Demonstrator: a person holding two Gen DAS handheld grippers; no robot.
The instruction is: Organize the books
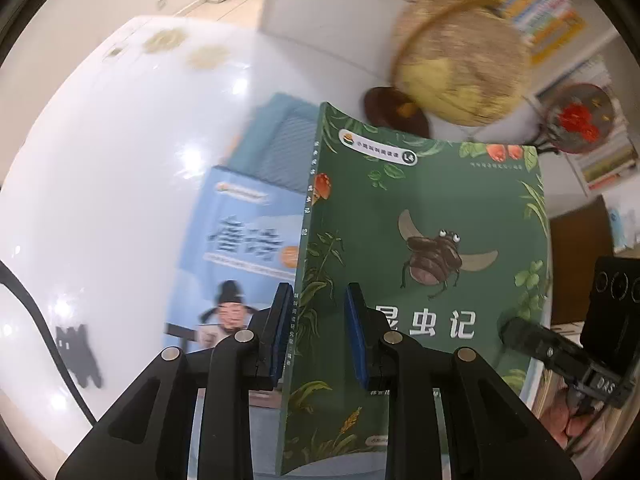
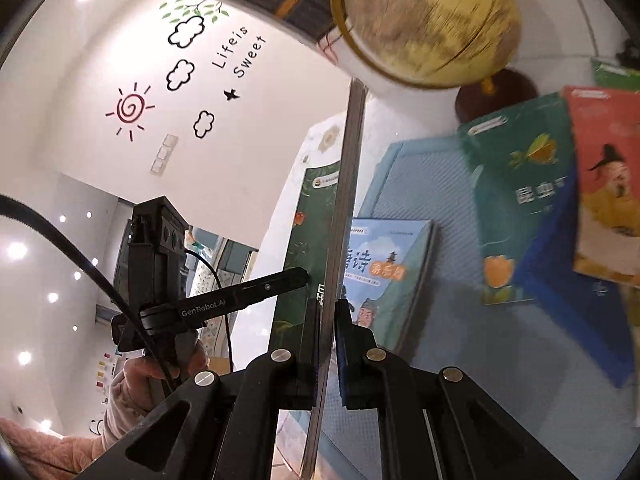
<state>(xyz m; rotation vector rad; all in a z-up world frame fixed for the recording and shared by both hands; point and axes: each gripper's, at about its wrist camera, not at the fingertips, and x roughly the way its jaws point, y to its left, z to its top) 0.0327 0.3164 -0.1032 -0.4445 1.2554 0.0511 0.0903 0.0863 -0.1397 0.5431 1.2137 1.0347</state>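
A green insect book [image 1: 424, 264] with a beetle on its cover is held upright above the table. My left gripper [image 1: 318, 332] straddles its spine edge; the blue pads stand a little apart, and contact is unclear. My right gripper [image 2: 328, 344] is shut on the book's page edge [image 2: 344, 200], seen edge-on. A light blue poetry book [image 1: 244, 248] lies flat beneath on a blue mat [image 2: 440, 208]; it also shows in the right wrist view [image 2: 384, 276]. Another green book [image 2: 520, 196] and a red-orange book [image 2: 604, 184] lie on the mat at the right.
A yellow globe [image 1: 460, 56] on a dark wooden base [image 1: 396, 108] stands behind the books, also in the right wrist view [image 2: 428, 20]. A round glass ornament with red flowers [image 1: 576, 118] sits at the right. The white table [image 1: 100, 160] extends left. Bookshelves line the back.
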